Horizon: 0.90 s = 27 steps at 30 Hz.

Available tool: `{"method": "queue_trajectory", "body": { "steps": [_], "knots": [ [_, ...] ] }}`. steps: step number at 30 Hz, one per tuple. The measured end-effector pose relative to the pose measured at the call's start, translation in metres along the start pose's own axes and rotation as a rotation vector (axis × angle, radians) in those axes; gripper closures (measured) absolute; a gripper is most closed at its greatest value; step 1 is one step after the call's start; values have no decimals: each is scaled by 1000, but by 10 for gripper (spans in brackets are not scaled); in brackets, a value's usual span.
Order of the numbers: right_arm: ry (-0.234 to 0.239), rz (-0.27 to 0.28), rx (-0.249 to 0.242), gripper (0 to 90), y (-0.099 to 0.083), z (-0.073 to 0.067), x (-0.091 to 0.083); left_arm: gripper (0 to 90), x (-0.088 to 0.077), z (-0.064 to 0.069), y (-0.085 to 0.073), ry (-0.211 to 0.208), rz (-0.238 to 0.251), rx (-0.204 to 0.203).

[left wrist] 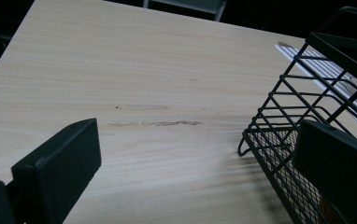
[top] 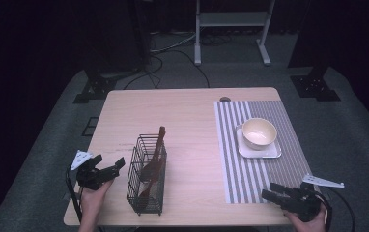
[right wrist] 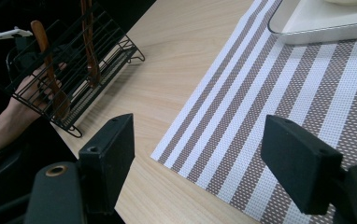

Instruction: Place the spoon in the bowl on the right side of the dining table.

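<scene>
Resting near the front edge of the counter (top: pixel 187 106), the left gripper (top: pixel 111 170) sits just beside the black wire basket (top: pixel 146 174), on the basket's left as the high view shows it. Its jaws stand apart with nothing between them; the left gripper view shows bare wood between the two black pads, and the right pad lies in front of the basket's mesh wall, though whether it touches the wire cannot be told. The basket stands upright on the counter and holds two brown wooden utensils (top: pixel 154 162) that lean inside it, one handle rising above the rim toward the far side.

The right gripper (top: pixel 272 192) lies at the near right corner of the counter, over the front edge of the striped placemat (top: pixel 260 179). Its jaws are spread wide and hold nothing; the right gripper view shows the mat's stripes and the wood between them. Farther along the mat, a cream bowl (top: pixel 259 133) sits on a white square plate (top: pixel 274 152), well apart from both grippers. A hand grips each gripper from below.
</scene>
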State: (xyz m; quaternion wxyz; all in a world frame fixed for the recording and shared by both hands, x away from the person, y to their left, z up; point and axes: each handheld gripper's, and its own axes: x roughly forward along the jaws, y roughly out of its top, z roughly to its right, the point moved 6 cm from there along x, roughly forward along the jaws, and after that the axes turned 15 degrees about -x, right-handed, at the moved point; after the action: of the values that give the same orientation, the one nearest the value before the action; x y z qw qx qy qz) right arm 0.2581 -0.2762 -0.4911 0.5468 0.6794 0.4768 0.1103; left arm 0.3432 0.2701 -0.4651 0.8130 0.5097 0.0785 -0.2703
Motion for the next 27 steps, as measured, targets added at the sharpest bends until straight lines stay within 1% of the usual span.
{"method": "queue_trajectory", "body": {
  "steps": [5, 7, 11, 12, 18, 20, 23, 24, 26, 27],
  "knots": [
    [12, -18, -6, 249, 1, -1, 3, 2, 0, 0, 0, 2, -2, 2],
    [19, -25, -14, 249, 5, -4, 6, 2, -1, -1, 0, -1, 3, -3],
    [29, -39, -29, 249, 10, -7, 11, 2, -1, -1, 0, 2, 2, 0],
    [35, -48, -40, 249, 14, -9, 14, 2, -2, -1, 1, 0, 5, -3],
    [52, -65, -58, 249, 25, -15, 24, 2, -1, -1, 0, 0, 0, 2],
    [70, -79, -56, 249, 30, -18, 31, 2, -1, -1, 0, -2, 1, 6],
    [81, -79, -63, 249, 35, -21, 35, 2, -1, 0, 0, -3, -2, 4],
    [89, -87, -78, 249, 41, -25, 39, 2, -1, 1, 0, -5, -2, 1],
    [91, -86, -81, 249, 44, -26, 40, 2, -1, 1, 0, -8, 0, 3],
    [102, -80, -87, 249, 50, -28, 43, 2, 0, 1, -1, -8, -1, 5]
  ]
}}
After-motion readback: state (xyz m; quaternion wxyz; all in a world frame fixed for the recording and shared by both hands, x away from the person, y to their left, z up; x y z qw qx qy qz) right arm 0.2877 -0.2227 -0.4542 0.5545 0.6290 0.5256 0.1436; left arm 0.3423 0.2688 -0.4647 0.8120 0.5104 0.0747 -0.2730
